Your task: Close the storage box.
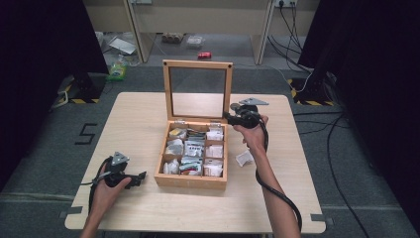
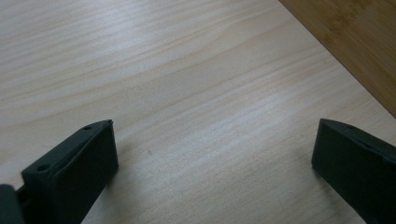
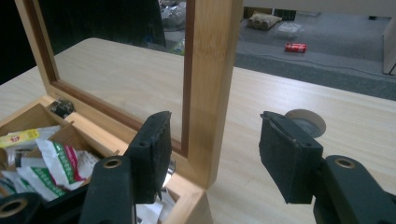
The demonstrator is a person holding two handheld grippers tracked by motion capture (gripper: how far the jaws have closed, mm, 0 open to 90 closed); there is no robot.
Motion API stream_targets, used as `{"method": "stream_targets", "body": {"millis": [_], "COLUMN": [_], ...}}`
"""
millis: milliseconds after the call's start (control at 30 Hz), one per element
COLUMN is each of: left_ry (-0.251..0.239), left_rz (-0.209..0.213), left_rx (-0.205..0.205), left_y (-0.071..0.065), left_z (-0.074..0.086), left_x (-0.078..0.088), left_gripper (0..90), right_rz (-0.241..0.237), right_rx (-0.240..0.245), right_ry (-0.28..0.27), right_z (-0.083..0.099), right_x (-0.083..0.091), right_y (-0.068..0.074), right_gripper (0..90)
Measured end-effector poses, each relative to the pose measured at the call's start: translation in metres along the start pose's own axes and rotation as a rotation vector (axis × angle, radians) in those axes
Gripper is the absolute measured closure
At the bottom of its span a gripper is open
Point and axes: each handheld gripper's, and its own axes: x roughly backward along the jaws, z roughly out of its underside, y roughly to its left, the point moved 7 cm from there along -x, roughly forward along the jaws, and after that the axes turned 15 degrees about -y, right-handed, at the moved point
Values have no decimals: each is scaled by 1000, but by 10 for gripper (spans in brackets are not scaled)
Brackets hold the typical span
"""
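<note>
The left gripper [image 1: 141, 176] lay nearest, low over the table [image 1: 138, 114] at its near left corner, jaws spread wide over bare wood, just beside the left wall of the wooden box [image 1: 190, 179]. The box sat mid-table, its compartments packed with tea sachets [image 1: 194, 148], its glass-paned lid [image 3: 208, 84] standing upright at the far side. The right gripper [image 3: 212, 149] straddled the lid's right frame post, jaws spread, pads clear of the wood. A loose white packet [image 1: 244, 158] lay right of the box
</note>
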Motion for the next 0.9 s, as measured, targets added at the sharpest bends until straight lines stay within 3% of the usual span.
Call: {"method": "stream_targets", "body": {"millis": [500, 700, 900], "left_ry": [0, 0, -1], "left_rz": [1, 1, 0], "left_rx": [0, -1, -1], "left_y": [-1, -1, -1], "left_z": [1, 1, 1], "left_x": [1, 1, 1], "left_gripper": [0, 0, 0], "right_rz": [-33, -60, -55], "right_rx": [-32, -28, -32], "right_ry": [-33, -41, -38], "right_z": [-2, -5, -7], "right_x": [-21, -24, -24], "right_y": [5, 10, 10], "right_gripper": [463, 464, 481]}}
